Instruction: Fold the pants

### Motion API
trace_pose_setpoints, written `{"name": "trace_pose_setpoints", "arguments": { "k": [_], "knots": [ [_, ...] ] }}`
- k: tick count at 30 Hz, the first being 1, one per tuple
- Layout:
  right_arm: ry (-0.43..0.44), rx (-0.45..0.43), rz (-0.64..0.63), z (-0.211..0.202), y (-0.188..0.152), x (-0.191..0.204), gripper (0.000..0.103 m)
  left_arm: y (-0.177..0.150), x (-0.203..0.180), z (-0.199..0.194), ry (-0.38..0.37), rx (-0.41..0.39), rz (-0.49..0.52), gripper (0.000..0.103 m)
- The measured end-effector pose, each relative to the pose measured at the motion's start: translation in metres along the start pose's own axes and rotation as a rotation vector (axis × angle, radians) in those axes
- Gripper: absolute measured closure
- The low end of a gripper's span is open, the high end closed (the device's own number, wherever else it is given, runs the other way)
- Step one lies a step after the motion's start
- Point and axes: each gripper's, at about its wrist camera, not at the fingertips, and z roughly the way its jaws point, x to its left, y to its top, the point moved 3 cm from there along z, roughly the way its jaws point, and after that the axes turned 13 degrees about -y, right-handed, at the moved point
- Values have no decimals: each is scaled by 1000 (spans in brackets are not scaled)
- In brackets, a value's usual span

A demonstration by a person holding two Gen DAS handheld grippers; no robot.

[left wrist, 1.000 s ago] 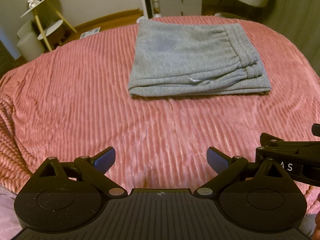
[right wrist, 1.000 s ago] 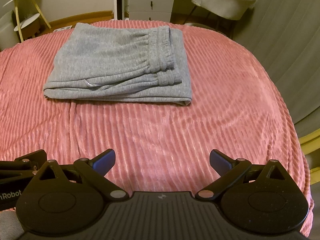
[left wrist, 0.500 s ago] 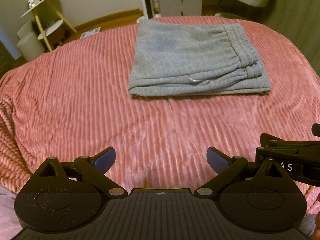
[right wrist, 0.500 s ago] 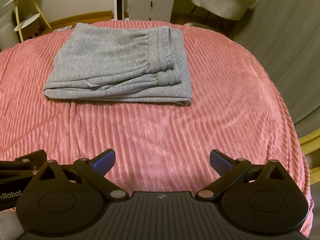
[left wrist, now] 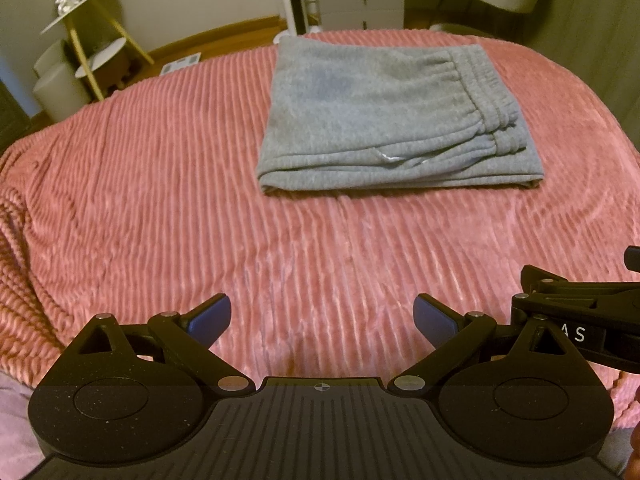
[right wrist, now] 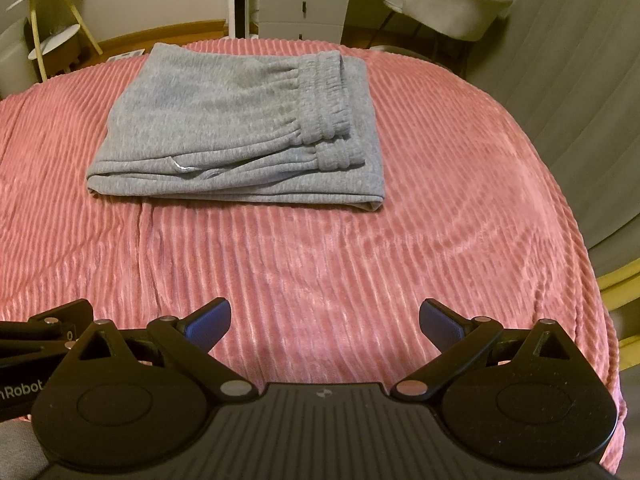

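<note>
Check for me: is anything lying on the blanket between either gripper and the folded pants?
Nothing visible. Only bare pink blanket lies between the open left gripper, the open right gripper and the gray pants, which rest apart from both.

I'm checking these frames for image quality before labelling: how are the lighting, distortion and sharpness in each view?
Left wrist view: dim warm light, strong fisheye bending of the pink blanket, dark corner vignetting; grey pants slightly soft, open left gripper sharp. Right wrist view: same warm cast and curvature; pants a little crisper, open right gripper sharp, no glare.
</note>
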Motion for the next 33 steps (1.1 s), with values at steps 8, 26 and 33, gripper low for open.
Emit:
{"name": "trace_pose_setpoints", "arguments": {
  "k": [8, 26, 33],
  "knots": [
    [-3, 0, -5, 1, 0, 1, 3, 0, 0, 1, 2, 0, -2, 3],
    [-5, 1, -11, 3, 2, 2, 3, 1, 1, 4, 1, 6, -7, 3],
    [-3, -7, -18, 4, 2, 5, 3, 0, 2, 5, -14, -9, -3, 3]
  ]
}}
